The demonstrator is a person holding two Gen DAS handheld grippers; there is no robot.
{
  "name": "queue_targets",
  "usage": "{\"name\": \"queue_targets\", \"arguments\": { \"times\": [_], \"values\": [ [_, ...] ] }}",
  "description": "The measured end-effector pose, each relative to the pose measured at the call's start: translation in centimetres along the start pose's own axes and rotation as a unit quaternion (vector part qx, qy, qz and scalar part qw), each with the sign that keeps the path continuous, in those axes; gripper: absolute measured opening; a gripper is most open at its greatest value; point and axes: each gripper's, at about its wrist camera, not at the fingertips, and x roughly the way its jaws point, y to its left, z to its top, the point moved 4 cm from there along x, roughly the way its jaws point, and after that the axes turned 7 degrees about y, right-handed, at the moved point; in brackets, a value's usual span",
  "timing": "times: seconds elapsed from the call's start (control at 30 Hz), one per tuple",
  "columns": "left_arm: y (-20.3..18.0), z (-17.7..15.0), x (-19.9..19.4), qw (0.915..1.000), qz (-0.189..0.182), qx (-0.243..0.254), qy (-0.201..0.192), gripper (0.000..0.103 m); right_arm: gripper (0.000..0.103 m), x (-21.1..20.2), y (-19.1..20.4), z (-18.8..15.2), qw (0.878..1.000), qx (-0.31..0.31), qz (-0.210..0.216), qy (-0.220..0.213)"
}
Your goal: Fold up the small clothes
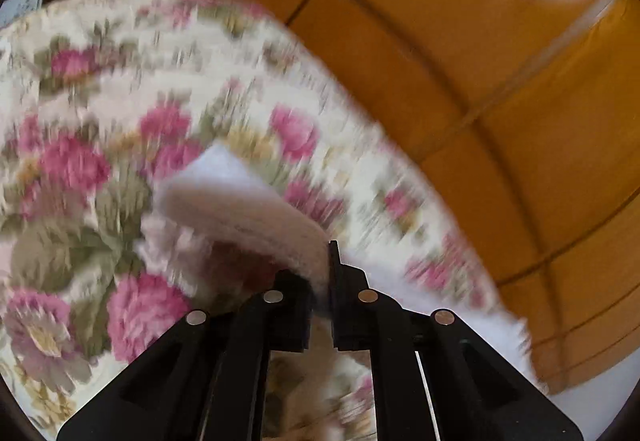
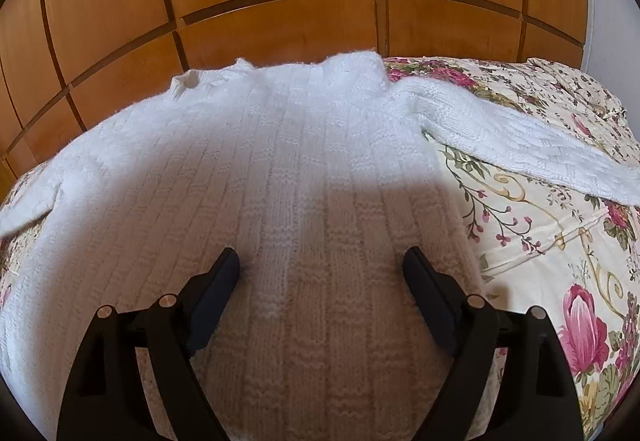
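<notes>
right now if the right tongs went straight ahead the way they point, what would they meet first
The right tongs, open, point low across the white knitted sweater spread on the floral bedspread. They would likely meet the sweater's body first; beyond it stands the wooden wardrobe. Depth is unclear.

We see open bedspread (image 2: 532, 241) to the right of the white sweater (image 2: 280, 181); only its sleeve (image 2: 520, 157) crosses the far right. At the far edge the wooden wardrobe (image 2: 280, 1) blocks passage. Our right gripper (image 2: 322, 265) hangs spread over the knit, while our left gripper (image 1: 322, 273) is filled with pinched fabric.
</notes>
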Motion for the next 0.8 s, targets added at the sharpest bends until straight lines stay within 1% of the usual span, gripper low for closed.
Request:
{"name": "queue_targets", "arguments": {
  "times": [0.03,0.07,0.1,0.13,0.17,0.2,0.23,0.27,0.3,0.33,0.37,0.4,0.47,0.57,0.63,0.67,0.7,0.8],
  "values": [
    [0.4,-0.8,1.1,0.9997,-0.006,-0.009,0.021,0.007,0.084,0.0,0.0,0.0,1.0,0.0,0.0,0.0],
    [0.8,-1.3,2.0,0.999,-0.019,-0.021,0.034,0.02,0.084,0.0,0.0,0.0,1.0,0.001,0.001,0.0],
    [1.0,-1.6,2.3,0.9982,-0.036,-0.033,0.035,0.036,0.084,0.0,0.0,0.0,1.0,0.001,0.001,-0.001],
    [1.1,-1.7,2.3,0.9977,-0.05,-0.041,0.022,0.041,0.084,0.0,0.0,0.0,1.0,0.001,0.001,-0.001],
    [1.0,-1.6,2.0,0.9975,-0.053,-0.046,0.007,0.047,0.084,0.0,0.0,0.0,1.0,0.001,0.001,-0.001],
    [0.9,-1.5,1.9,0.9976,-0.049,-0.048,0.002,0.05,0.084,0.0,0.0,0.0,1.0,0.001,0.001,-0.001],
    [0.8,-1.2,2.0,0.9978,-0.039,-0.054,0.001,0.05,0.084,0.0,0.0,0.0,1.0,0.001,0.001,-0.001],
    [0.7,-0.9,2.1,0.9977,-0.029,-0.061,0.003,0.047,0.084,0.0,0.0,0.1,1.0,0.001,0.002,-0.001],
    [0.5,-0.6,2.2,0.9973,-0.016,-0.071,0.005,0.032,0.084,0.0,-0.1,0.1,1.0,0.002,0.003,-0.002],
    [0.3,-0.2,2.1,0.997,0.004,-0.077,0.007,0.026,0.084,0.0,-0.1,0.1,1.0,0.002,0.004,-0.002],
    [0.2,-0.1,1.9,0.9966,0.018,-0.08,0.005,0.018,0.084,0.0,-0.1,0.1,1.0,0.003,0.004,-0.003],
    [-0.3,0.4,1.7,0.996,0.027,-0.085,-0.003,0.014,0.084,0.0,-0.1,0.1,1.0,0.003,0.004,-0.004],
    [-1.7,1.0,1.0,0.9961,0.026,-0.082,-0.017,0.014,0.084,0.0,-0.1,0.0,1.0,0.003,0.004,-0.004],
    [-5.9,1.7,-0.3,0.998,0.025,-0.043,-0.039,0.014,0.084,0.0,-0.1,0.0,1.0,0.004,0.007,-0.005],
    [-9.6,1.7,-0.8,0.9984,0.027,-0.002,-0.049,0.014,0.084,-0.1,-0.1,0.0,1.0,0.004,0.008,-0.005],
    [-11.9,1.6,-0.9,0.9977,0.03,0.026,-0.054,0.014,0.084,-0.1,-0.1,0.0,1.0,0.004,0.009,-0.006],
    [-13.4,1.5,-0.9,0.9969,0.031,0.043,-0.058,0.014,0.084,-0.1,-0.2,0.0,1.0,0.005,0.01,-0.006],
    [-19.3,0.3,-0.5,0.992,0.016,0.105,-0.068,0.014,0.084,-0.1,-0.2,0.0,1.0,0.006,0.011,-0.007]
  ]
}}
